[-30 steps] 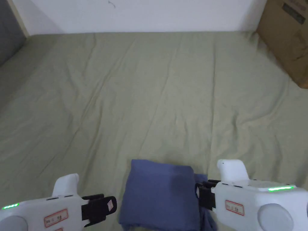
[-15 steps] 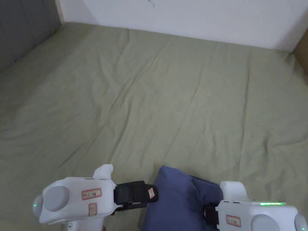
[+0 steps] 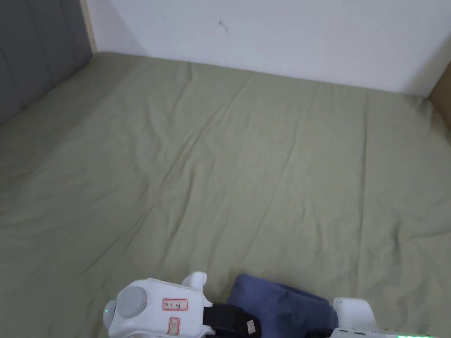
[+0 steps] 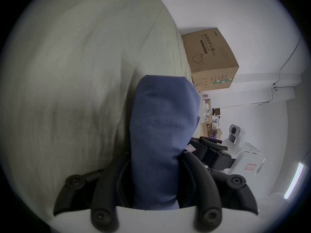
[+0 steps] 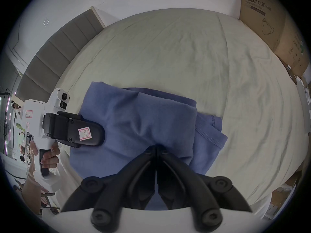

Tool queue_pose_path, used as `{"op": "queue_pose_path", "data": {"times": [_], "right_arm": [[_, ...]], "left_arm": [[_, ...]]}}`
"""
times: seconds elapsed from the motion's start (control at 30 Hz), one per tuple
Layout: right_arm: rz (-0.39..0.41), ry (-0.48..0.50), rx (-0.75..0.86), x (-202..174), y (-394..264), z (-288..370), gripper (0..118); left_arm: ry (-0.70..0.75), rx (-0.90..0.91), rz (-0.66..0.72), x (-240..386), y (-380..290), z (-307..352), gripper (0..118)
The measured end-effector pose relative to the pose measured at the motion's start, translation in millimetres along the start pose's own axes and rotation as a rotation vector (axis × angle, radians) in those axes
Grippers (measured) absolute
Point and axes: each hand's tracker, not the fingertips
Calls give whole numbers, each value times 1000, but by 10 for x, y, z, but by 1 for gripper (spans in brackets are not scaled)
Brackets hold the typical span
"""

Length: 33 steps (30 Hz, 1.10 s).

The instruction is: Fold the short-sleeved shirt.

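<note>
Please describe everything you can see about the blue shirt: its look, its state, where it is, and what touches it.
The blue short-sleeved shirt is soft, slightly fuzzy fabric, already folded into a thick, roughly rectangular bundle of several layers. A stitched hem edge sticks out on one side. It lies at the near edge of the wrinkled pale green bed sheet. The left gripper holds one side, with the fabric between its jaws; the right gripper pinches the opposite side with its jaws together.

We see the blue shirt point(image 5: 138, 120) as soft matt knit cloth with a stitched hem — the bed sheet point(image 3: 246, 167) is matt olive cloth, creased. Both grippers, left gripper point(image 5: 94, 134) and right gripper point(image 5: 156, 148), show smooth white plastic shells and matt black jaws. The box point(image 4: 213, 60) looks like plain brown cardboard.
</note>
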Motion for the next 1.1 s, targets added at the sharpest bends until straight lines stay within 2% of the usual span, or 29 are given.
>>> {"op": "queue_pose_path", "data": {"times": [0.13,0.17,0.2,0.37,0.43,0.5,0.53,0.67,0.73,0.8,0.87,0.9,0.97,1.0,1.03,1.1], "right_arm": [[67,-55,39,-149,11,123,1],[70,-63,47,-168,11,149,1],[65,-61,49,-180,15,179,1],[5,-11,92,-153,66,319,1],[4,-11,104,-142,84,333,1],[-2,-21,109,-117,91,319,1],[-12,-22,110,-90,84,299,1],[-40,-19,84,-11,65,207,1],[-33,-45,66,18,45,175,1],[-36,-63,57,70,45,152,1],[-59,-74,49,150,61,128,1],[-74,-80,45,183,78,127,1],[-98,-88,49,237,111,143,1],[-101,-90,53,256,130,157,1],[-100,-94,61,265,143,176,1],[-94,-117,78,263,168,195,1]], "left_arm": [[65,4,19,140,39,62,31],[87,8,-18,178,45,97,31],[136,13,-67,235,71,160,31],[278,57,-131,266,269,806,31],[444,79,-132,209,422,1228,31],[690,116,-163,232,539,1583,31],[778,121,-217,218,611,1763,31],[1044,101,-203,21,936,2317,30],[1257,79,-209,-122,1130,2543,30],[1381,46,-240,-265,1294,2725,31],[1457,61,-191,-454,1443,2892,31],[1483,68,-167,-525,1482,2947,34],[1552,80,-155,-645,1506,3032,54],[1642,47,-206,-665,1490,3040,66],[1697,59,-205,-681,1472,3040,71],[1689,101,-190,-655,1417,3081,83]]}}
